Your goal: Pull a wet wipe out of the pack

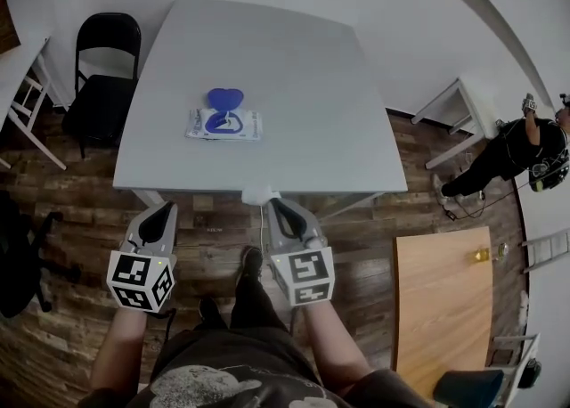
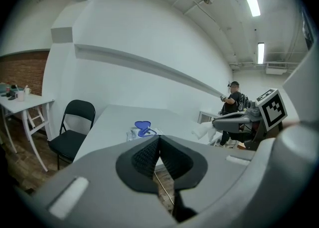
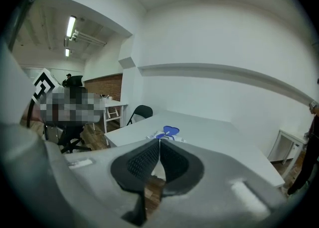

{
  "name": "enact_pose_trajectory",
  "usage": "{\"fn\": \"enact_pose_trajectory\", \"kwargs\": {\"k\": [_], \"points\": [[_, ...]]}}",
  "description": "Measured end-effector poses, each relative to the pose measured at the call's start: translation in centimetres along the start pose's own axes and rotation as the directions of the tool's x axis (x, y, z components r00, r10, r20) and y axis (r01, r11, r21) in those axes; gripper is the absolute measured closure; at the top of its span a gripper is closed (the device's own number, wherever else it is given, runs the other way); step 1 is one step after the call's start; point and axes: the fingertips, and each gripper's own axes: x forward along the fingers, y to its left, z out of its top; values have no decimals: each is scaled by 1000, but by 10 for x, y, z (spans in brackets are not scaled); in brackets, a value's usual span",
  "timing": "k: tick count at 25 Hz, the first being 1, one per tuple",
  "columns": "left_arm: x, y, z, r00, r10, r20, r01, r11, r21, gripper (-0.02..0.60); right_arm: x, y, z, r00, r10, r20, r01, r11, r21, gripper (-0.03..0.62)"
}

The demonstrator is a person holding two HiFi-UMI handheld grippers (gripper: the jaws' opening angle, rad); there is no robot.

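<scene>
Right gripper (image 1: 270, 205) pinching the wet wipe (image 1: 260, 194), left gripper (image 1: 168, 208) pressed together empty: hold that pinch firm and carry it clear of the pack (image 1: 224, 124)

A plain, sparsely furnished workroom, somewhere between an office and a studio. The walls (image 3: 224, 33) are bare white, with one stretch of exposed brick (image 2: 25, 70), and the floor (image 1: 80, 219) is dark wood plank. A large pale table (image 1: 267, 50) stands in the open, with a black folding chair (image 1: 105, 68) beside it. Small white desks (image 1: 454, 108) line the walls, and a light wooden tabletop (image 1: 443, 299) stands nearby. Overhead, tube lights (image 2: 251, 0) hang from an unfinished ceiling crossed by conduit. Another person (image 1: 525, 143) in dark clothes stands at the far side of the room
</scene>
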Motion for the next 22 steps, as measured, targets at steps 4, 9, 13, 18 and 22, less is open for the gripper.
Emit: {"fn": "enact_pose_trajectory", "kwargs": {"k": [4, 9, 13, 18, 22], "points": [[-14, -11, -8, 999, -30, -13, 30, 1000, -1, 563, -25, 7, 1, 1000, -28, -2, 28, 999, -17, 594], [-18, -29, -6, 999, -46, 7, 46, 999, 4, 563, -45, -2, -3, 999, -54, 4, 54, 998, -26, 594], [-22, -45, -7, 999, -38, 11, 38, 999, -6, 563, -59, -10, -12, 998, -56, 10, 56, 998, 0, 594], [-36, -71, -12, 1000, -22, 7, 22, 1000, -2, 563, -86, -14, -25, 999, -39, 13, 39, 999, 8, 595], [-47, -95, -16, 1000, -15, 9, 15, 1000, 1, 563, -110, -26, -37, 999, -43, 10, 43, 999, 24, 595]]}}
